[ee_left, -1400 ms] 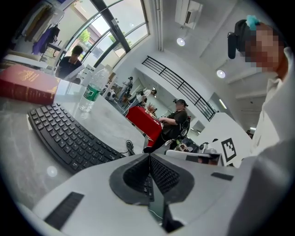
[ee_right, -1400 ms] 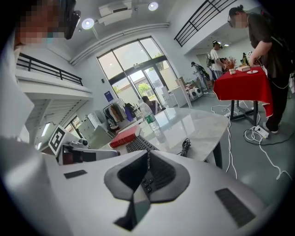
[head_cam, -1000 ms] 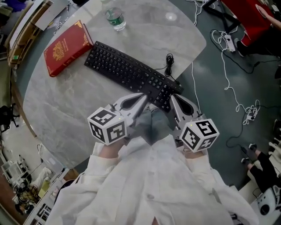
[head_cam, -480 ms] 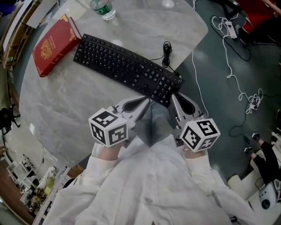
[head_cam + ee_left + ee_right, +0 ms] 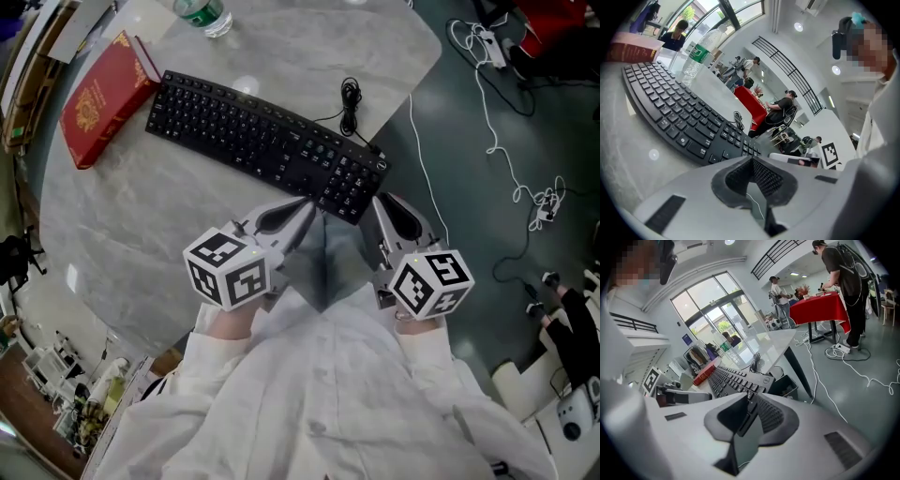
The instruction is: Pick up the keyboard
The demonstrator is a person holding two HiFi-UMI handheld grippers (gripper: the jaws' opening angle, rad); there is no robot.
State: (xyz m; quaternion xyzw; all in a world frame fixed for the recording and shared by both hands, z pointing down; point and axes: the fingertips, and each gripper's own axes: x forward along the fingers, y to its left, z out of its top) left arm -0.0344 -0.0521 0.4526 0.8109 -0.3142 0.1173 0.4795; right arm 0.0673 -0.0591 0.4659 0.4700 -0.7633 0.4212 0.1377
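Left hand-held gripper (image 5: 306,206), right hand-held gripper (image 5: 380,204) clenched empty; only head view: whole keyboard (image 5: 262,145).

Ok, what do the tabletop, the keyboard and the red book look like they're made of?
Tabletop: looks like polished marble or a marble-look laminate, going by the grey veining and light glare.
Keyboard: matte black plastic with moulded keys.
Red book: hardcover, probably leatherette or cloth, with gold embossing on the cover.
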